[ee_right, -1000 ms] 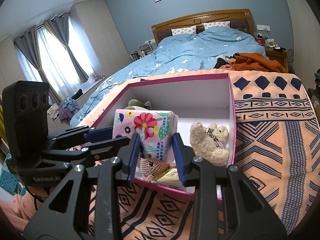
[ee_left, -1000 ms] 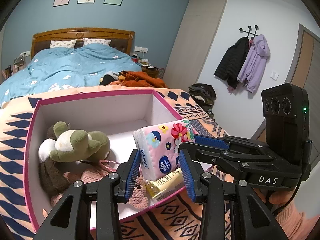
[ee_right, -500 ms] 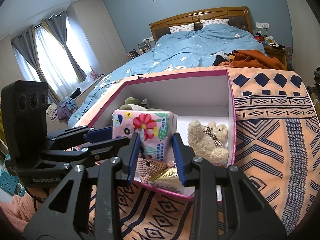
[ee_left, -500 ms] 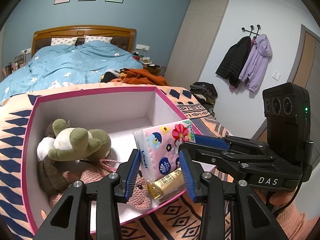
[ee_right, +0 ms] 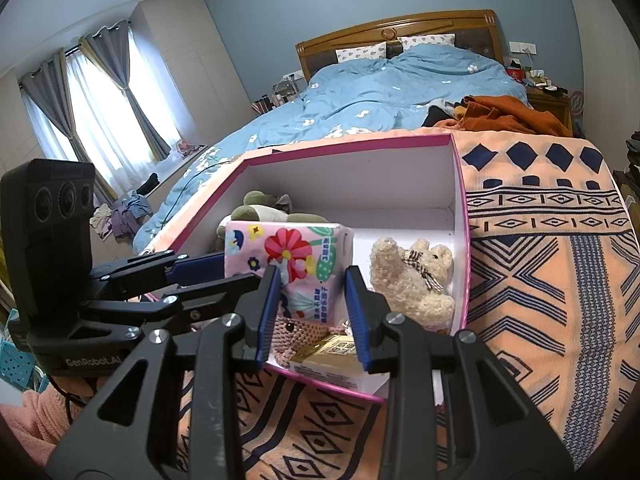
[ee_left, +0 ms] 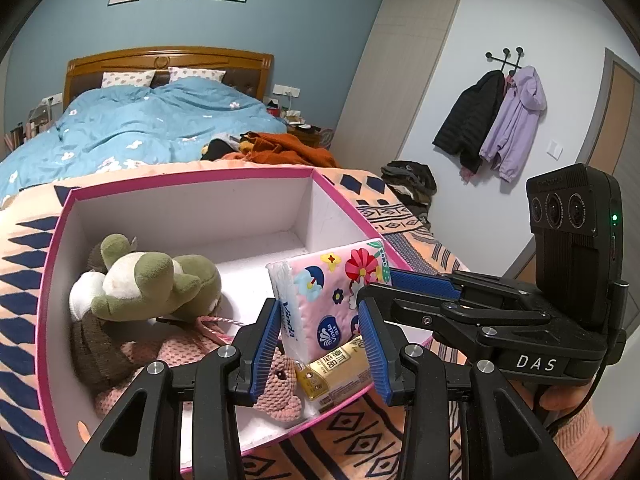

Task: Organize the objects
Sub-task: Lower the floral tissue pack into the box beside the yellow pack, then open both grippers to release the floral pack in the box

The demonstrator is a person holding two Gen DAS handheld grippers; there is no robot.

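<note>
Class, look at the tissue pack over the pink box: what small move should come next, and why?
Probably lower the tissue pack slightly onto the pink box's bare floor: left tongs and right tongs both seem clamped on it, tilted above the yellow packet.

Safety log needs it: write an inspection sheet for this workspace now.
Surface: patterned blanket bears pink box.
Job's things: tissue pack, green plush, pink crochet toy, yellow packet, beige teddy, all in box.
Clutter: orange clothes heaped behind box.
Grippers: left hand-held gripper and right hand-held gripper flank tissue pack; grip unclear.
Cables: black lead at right hand-held gripper.
Surroundings: blue duvet, hung coats, curtains.
</note>
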